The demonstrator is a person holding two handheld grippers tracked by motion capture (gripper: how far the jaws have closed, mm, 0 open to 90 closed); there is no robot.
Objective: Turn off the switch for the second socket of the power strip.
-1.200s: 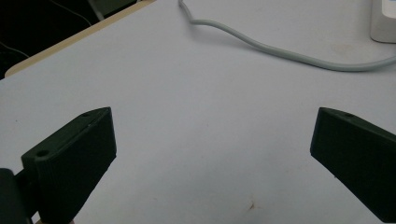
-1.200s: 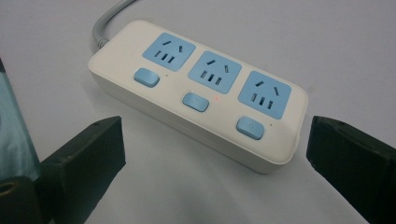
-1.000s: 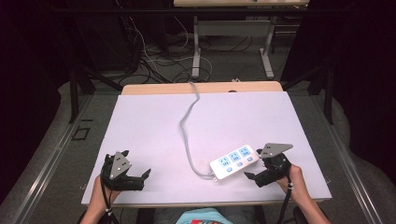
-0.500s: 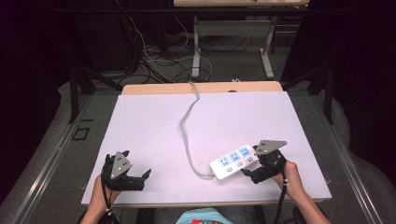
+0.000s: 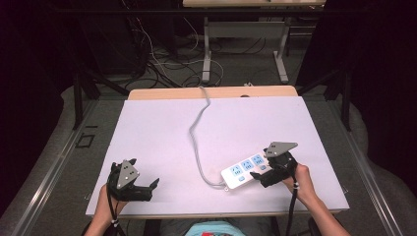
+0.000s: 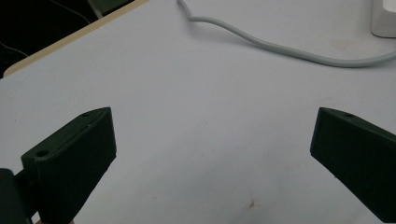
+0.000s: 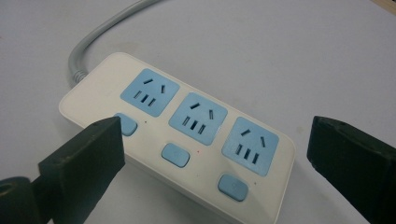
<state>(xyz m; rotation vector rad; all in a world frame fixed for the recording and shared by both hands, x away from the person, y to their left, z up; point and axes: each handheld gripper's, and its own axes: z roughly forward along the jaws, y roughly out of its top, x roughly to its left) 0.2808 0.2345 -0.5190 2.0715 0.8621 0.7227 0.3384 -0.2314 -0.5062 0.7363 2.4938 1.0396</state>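
A white power strip (image 5: 244,169) with three blue sockets and three blue buttons lies flat at the table's front right. Its grey cable (image 5: 196,132) runs to the far edge. My right gripper (image 5: 263,178) is open at the strip's right end. In the right gripper view the strip (image 7: 154,121) lies just beyond and below the open right gripper (image 7: 215,154), one jaw on each side, neither touching it. My left gripper (image 5: 150,189) rests open at the front left, holding nothing. The left gripper view shows that gripper (image 6: 212,154) over bare table, with the cable (image 6: 280,46) and a strip corner (image 6: 385,18) farther off.
The white table top (image 5: 147,128) has a wooden strip along its far edge (image 5: 162,93). Behind it, loose cables lie on the floor (image 5: 162,64) beside another table's metal legs (image 5: 206,54).
My right gripper has shifted a little left and forward, closer over the power strip's end. The left gripper and the strip have stayed put.
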